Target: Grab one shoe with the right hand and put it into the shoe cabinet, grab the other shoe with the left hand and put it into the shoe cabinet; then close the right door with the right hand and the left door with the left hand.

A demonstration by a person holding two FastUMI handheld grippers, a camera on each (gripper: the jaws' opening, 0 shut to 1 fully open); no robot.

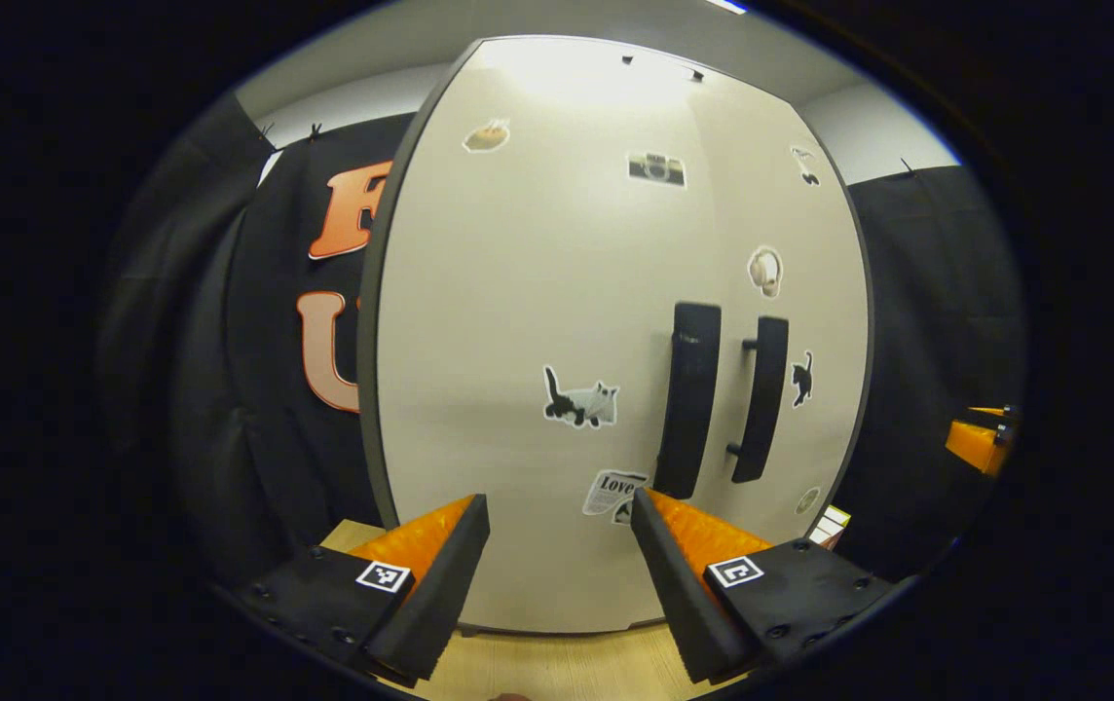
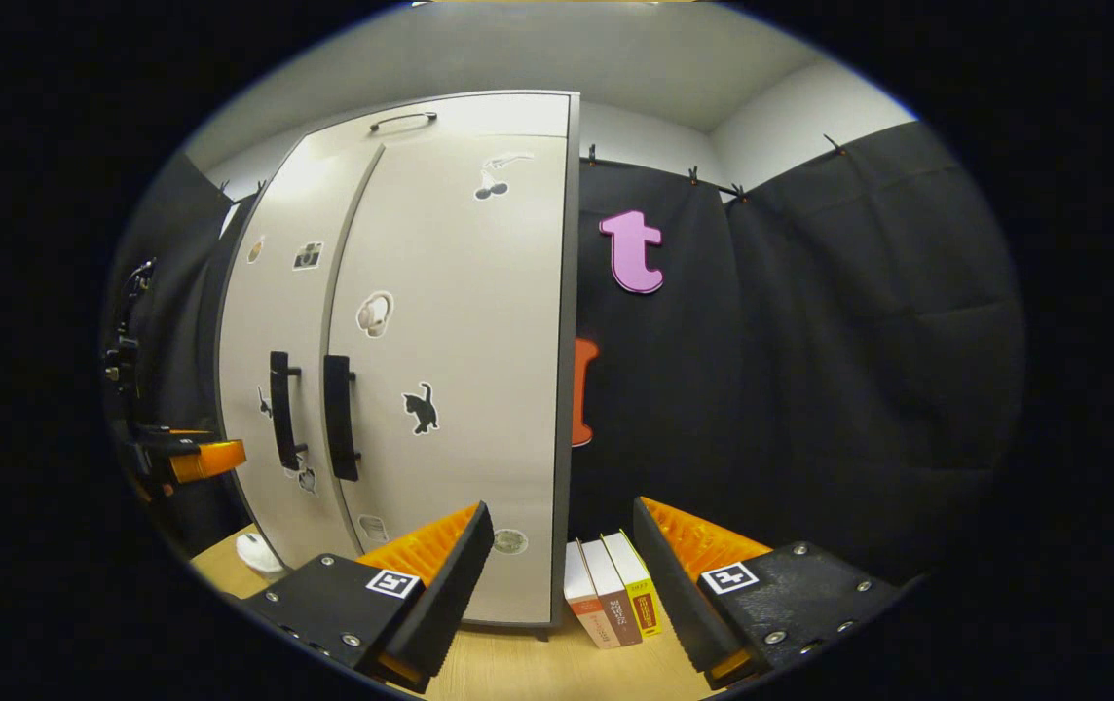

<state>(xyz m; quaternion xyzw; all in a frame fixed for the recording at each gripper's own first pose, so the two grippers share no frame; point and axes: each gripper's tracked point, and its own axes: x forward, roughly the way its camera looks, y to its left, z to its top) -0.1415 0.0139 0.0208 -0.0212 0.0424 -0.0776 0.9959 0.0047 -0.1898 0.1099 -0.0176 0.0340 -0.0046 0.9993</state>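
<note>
The pale shoe cabinet (image 1: 538,321) stands upright on the wooden table, its two doors closed flush. The two dark handles, left (image 1: 688,399) and right (image 1: 761,399), sit side by side at the seam. My left gripper (image 1: 560,531) is open just in front of the left door, with nothing between its fingers. In the right gripper view the cabinet (image 2: 450,321) stands to the left, both handles (image 2: 338,419) showing. My right gripper (image 2: 562,535) is open and empty, level with the cabinet's right edge. The left gripper (image 2: 197,458) shows far left there; the right gripper (image 1: 981,443) shows at the far right of the left gripper view.
Three books (image 2: 611,589) stand on the wooden table (image 2: 518,672) right of the cabinet. A small white object (image 2: 258,555) lies at the cabinet's left foot. Black cloth walls close in behind and on both sides.
</note>
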